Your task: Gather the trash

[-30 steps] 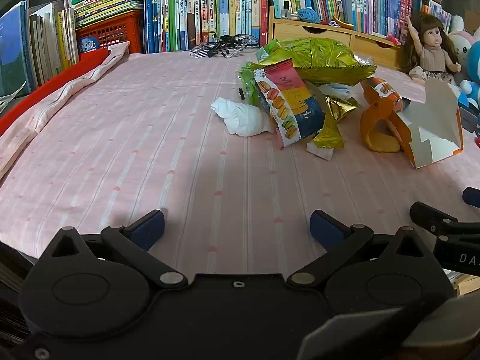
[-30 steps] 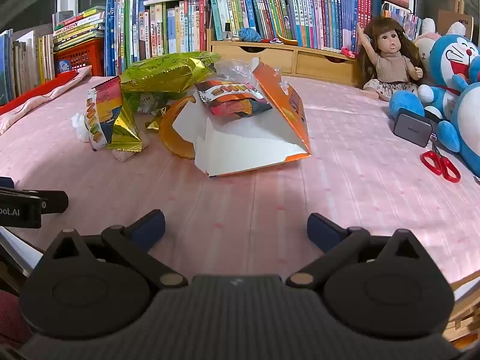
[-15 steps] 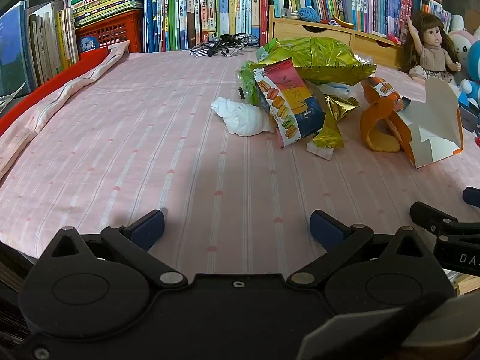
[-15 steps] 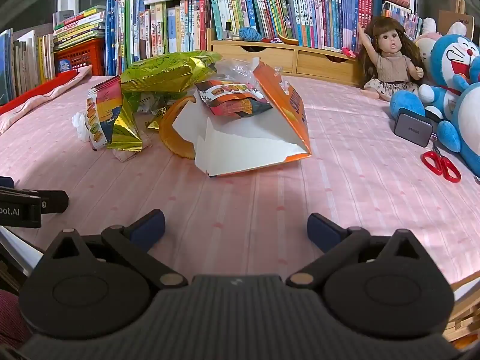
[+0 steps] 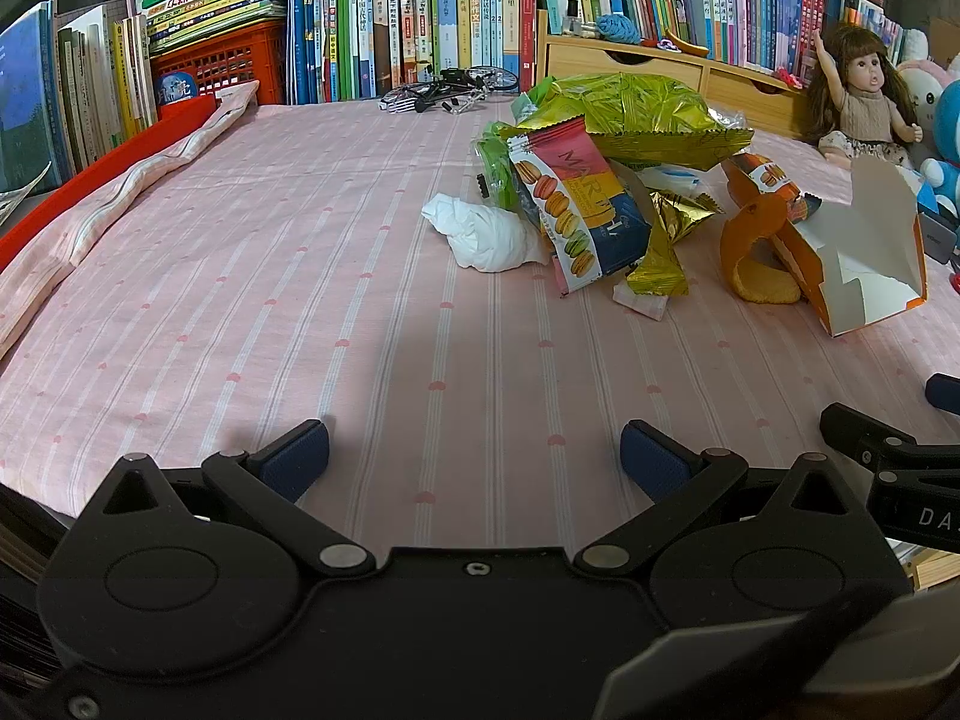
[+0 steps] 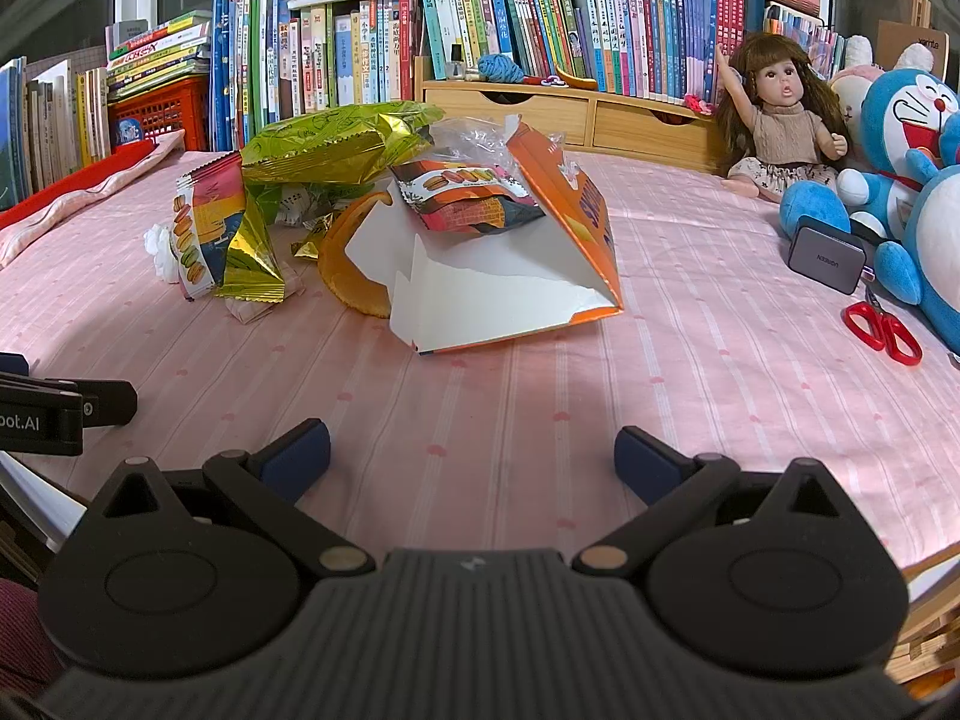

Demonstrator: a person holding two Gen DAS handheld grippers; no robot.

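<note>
1. Left tongs (image 5: 474, 450) spread wide, holding nothing, low over the pink striped tabletop (image 5: 270, 276)
2. Right tongs (image 6: 473, 450) also wide, holding nothing
3. Trash pile mid-tabletop, well apart from both: white tissue wad (image 5: 486, 234), macaron wrapper (image 5: 570, 210), green foil bag (image 5: 630, 114), torn orange box (image 6: 516, 276)
4. Doll (image 6: 780, 120), red scissors (image 6: 882, 330) off right

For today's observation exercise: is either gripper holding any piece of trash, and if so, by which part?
Nothing is held. The left gripper and right gripper are both open over the bedsheet, short of the trash pile.
</note>
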